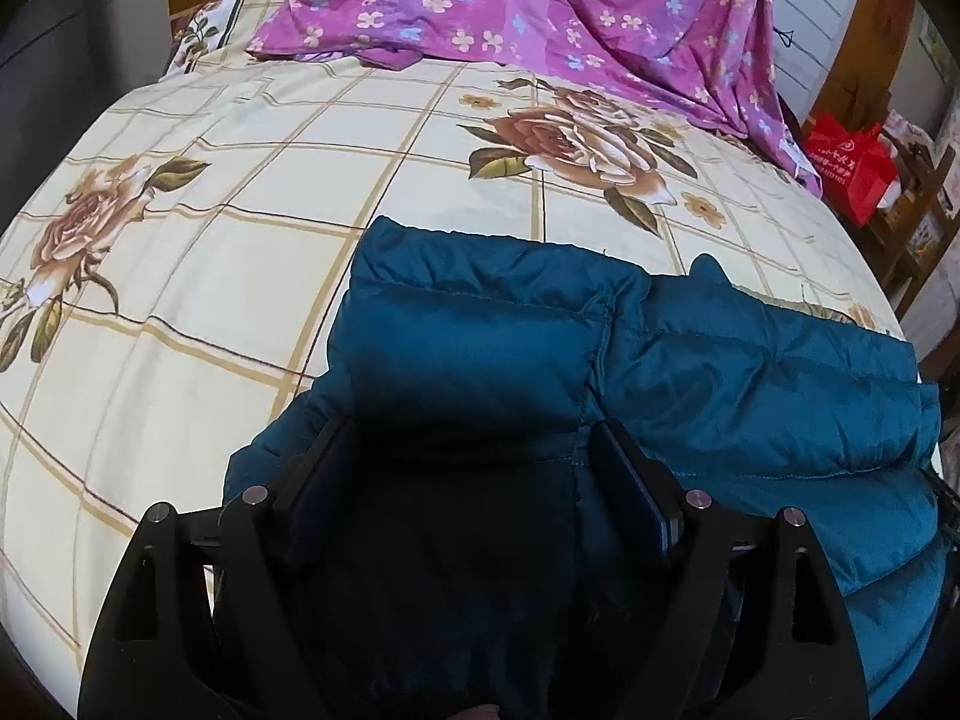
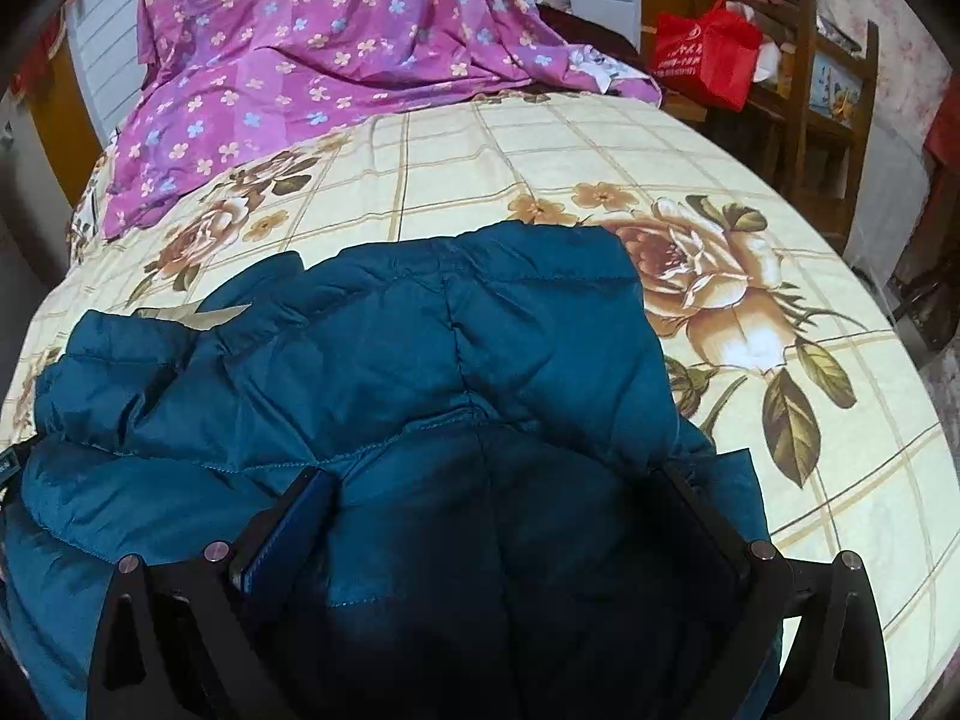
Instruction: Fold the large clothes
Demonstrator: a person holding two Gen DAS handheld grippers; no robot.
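- Your left gripper (image 1: pixel 474 450): jaws spread wide, teal puffer jacket (image 1: pixel 690 360) bunched between, fabric touching both pads.
- Your right gripper (image 2: pixel 498 498): same, wide apart w/ jacket (image 2: pixel 360 360) between.
- Jacket lies near edge of floral bedsheet (image 1: pixel 240 240); purple cloth (image 1: pixel 540 6) far.

Beyond the blue jacket (image 1: pixel 690 360) the bedspread (image 1: pixel 288 180) lies open. Purple sheet (image 1: pixel 540 12) blocks farther back; red bag (image 2: pixel 708 51) stands off-bed.

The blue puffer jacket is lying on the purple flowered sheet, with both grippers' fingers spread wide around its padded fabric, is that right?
Not quite. The blue puffer jacket lies on the cream checked bedspread with roses; the purple flowered sheet sits farther back, apart from it, as both wrist views show. The left gripper and right gripper do have their fingers spread wide around its padded fabric.
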